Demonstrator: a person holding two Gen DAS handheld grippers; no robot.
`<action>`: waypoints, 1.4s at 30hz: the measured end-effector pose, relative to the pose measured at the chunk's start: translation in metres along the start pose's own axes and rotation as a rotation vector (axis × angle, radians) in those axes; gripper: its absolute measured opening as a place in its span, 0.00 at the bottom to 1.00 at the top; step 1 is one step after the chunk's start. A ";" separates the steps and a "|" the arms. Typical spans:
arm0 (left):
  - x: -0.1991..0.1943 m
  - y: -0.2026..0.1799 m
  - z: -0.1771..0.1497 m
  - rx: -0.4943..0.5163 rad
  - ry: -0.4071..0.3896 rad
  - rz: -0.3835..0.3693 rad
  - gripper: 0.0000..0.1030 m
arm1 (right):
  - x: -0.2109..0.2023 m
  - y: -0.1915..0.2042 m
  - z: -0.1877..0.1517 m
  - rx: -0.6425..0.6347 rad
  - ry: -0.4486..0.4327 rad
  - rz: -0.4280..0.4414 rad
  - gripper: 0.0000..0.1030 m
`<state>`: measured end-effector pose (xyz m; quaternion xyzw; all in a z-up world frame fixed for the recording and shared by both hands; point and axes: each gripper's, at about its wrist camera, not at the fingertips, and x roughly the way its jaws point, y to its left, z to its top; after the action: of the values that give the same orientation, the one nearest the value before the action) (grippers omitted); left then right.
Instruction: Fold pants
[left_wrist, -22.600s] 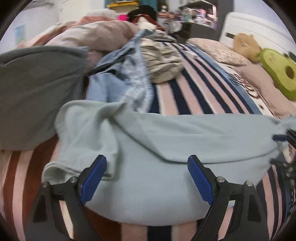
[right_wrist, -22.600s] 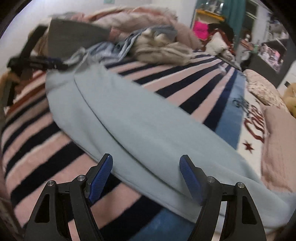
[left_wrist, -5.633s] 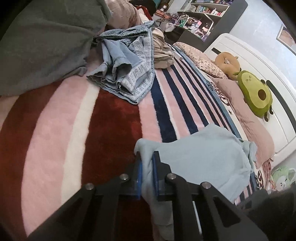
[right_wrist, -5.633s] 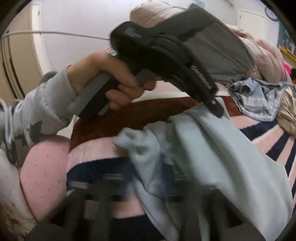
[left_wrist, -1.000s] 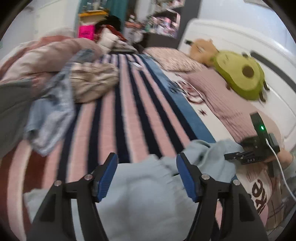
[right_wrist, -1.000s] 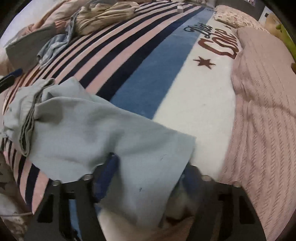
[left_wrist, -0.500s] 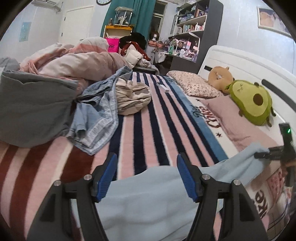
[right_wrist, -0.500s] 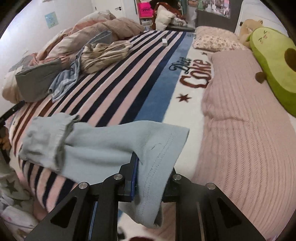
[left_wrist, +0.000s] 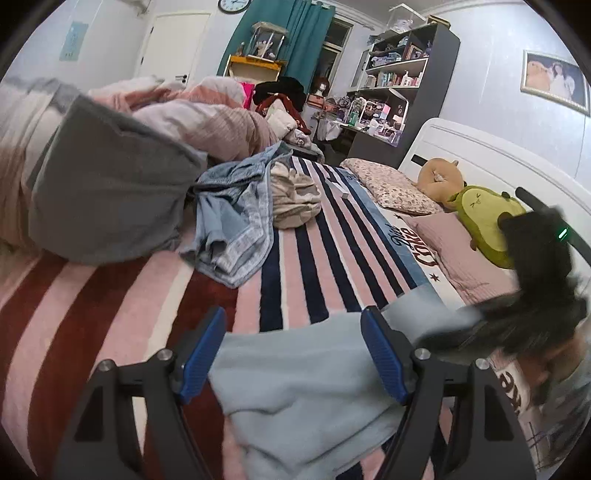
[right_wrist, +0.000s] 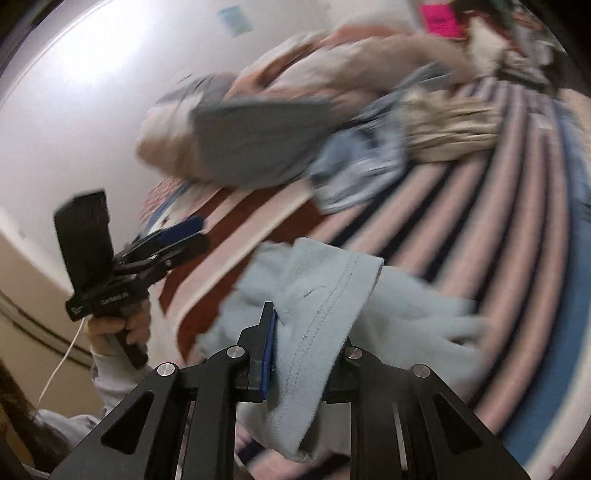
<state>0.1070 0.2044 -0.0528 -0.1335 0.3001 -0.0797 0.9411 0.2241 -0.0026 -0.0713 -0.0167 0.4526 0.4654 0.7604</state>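
You work on a striped blanket (left_wrist: 310, 266) covering the bed, shelves (left_wrist: 399, 85) behind. Pants (left_wrist: 295, 387) lie bunched at the near edge. Your left gripper (left_wrist: 291, 354) is spread wide over them, gripping nothing; your right gripper (right_wrist: 299, 350) is clamped on a hemmed fold. Jeans (left_wrist: 236, 221) and a grey cushion (left_wrist: 107, 199) crowd the left; the stripes between lie bare.

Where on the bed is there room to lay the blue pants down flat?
The striped blanket is bare between the denim pile and the pink pillow. The far left is crowded with the grey cushion and heaped bedding.
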 end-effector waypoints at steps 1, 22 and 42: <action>0.000 0.005 -0.004 -0.002 0.008 -0.008 0.70 | 0.021 0.008 0.000 -0.010 0.026 0.013 0.13; 0.062 -0.028 -0.064 0.079 0.273 -0.102 0.70 | -0.006 -0.049 -0.071 -0.010 -0.025 -0.345 0.53; 0.049 -0.049 -0.064 0.197 0.210 0.080 0.10 | 0.029 -0.051 -0.065 -0.327 -0.154 -0.553 0.04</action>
<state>0.1059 0.1335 -0.1155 -0.0194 0.3927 -0.0847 0.9156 0.2214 -0.0400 -0.1503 -0.2255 0.2916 0.3077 0.8772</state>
